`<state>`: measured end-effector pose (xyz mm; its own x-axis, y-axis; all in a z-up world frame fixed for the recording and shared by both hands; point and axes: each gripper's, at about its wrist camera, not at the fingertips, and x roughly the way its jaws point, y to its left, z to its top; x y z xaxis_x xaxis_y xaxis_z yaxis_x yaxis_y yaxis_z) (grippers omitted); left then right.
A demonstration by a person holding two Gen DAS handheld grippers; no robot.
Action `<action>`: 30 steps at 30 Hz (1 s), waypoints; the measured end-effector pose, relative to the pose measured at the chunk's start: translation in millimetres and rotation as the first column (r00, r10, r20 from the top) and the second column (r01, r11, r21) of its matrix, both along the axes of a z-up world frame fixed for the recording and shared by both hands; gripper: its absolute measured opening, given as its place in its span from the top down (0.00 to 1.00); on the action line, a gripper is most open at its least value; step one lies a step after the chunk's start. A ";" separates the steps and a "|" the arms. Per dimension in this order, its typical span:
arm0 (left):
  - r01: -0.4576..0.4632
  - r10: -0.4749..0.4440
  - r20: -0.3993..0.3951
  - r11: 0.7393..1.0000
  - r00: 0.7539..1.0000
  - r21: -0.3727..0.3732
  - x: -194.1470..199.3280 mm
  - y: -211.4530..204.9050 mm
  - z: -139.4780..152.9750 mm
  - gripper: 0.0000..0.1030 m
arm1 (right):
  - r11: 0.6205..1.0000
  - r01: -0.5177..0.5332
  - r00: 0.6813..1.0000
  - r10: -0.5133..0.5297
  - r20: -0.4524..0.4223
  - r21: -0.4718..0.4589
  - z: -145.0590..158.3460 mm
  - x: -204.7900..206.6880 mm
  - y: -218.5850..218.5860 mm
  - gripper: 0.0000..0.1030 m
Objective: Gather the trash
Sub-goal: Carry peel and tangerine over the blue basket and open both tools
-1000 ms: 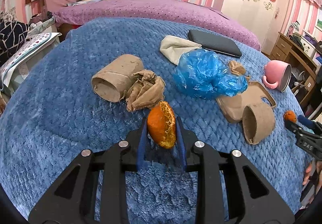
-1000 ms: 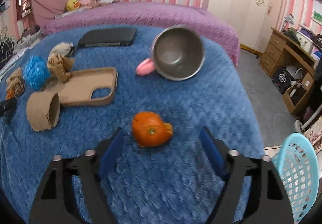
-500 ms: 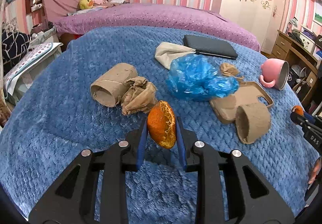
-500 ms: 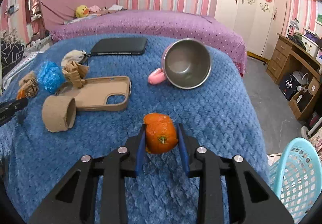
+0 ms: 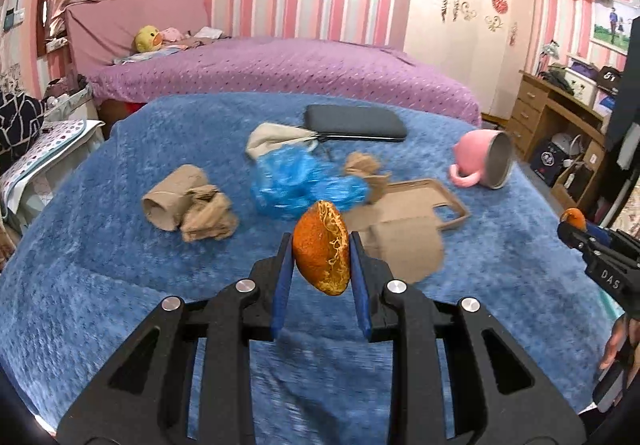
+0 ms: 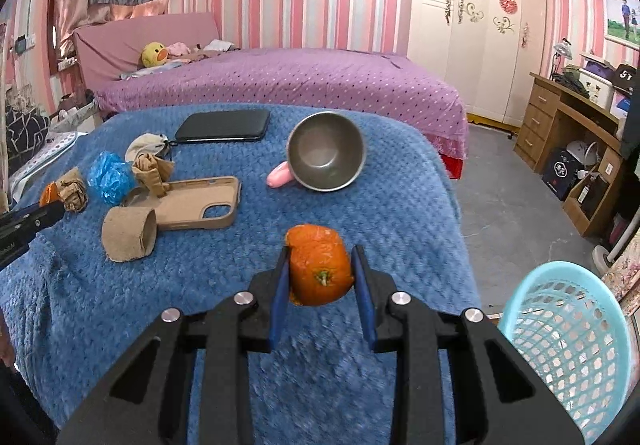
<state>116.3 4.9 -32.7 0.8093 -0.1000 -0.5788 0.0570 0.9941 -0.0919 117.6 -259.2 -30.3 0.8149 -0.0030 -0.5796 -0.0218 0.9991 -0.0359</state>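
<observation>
My left gripper (image 5: 320, 245) is shut on a piece of orange peel (image 5: 321, 247) and holds it above the blue blanket (image 5: 120, 277). My right gripper (image 6: 320, 257) is shut on another orange peel (image 6: 320, 265), lifted over the blanket's right part. A light blue mesh bin (image 6: 568, 341) stands on the floor at the lower right of the right wrist view. On the blanket lie a cardboard roll (image 5: 172, 197), crumpled brown paper (image 5: 208, 217), a blue plastic bag (image 5: 304, 181) and a short cardboard tube (image 6: 128, 233).
A tan phone case (image 6: 200, 205), a black flat case (image 6: 224, 125), a pink mug on its side (image 6: 326, 151) and a beige cloth (image 5: 272, 137) also lie on the blanket. A purple bed (image 6: 280, 81) is behind. A wooden desk (image 6: 576, 117) stands at the right.
My right gripper closed on the orange peel and lifted it off the blanket. My left gripper rose with its peel; both views now look from higher up.
</observation>
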 end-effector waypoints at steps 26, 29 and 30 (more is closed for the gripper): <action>0.104 -0.106 0.037 0.994 0.994 0.043 -24.4 -81.2 -4.0 0.75 | 0.991 0.127 0.992 -0.126 0.032 -0.035 5.5 -51.2 -97.7 0.71; 0.104 -0.106 0.041 0.994 0.994 0.043 -22.8 -93.7 -0.1 0.75 | 0.989 0.148 0.989 -0.147 0.032 -0.030 4.9 -54.6 -111.4 0.71; 0.110 -0.112 0.040 0.993 0.993 0.044 -21.8 -99.1 1.4 0.75 | 0.987 0.157 0.987 -0.156 0.034 -0.030 5.1 -56.2 -117.2 0.71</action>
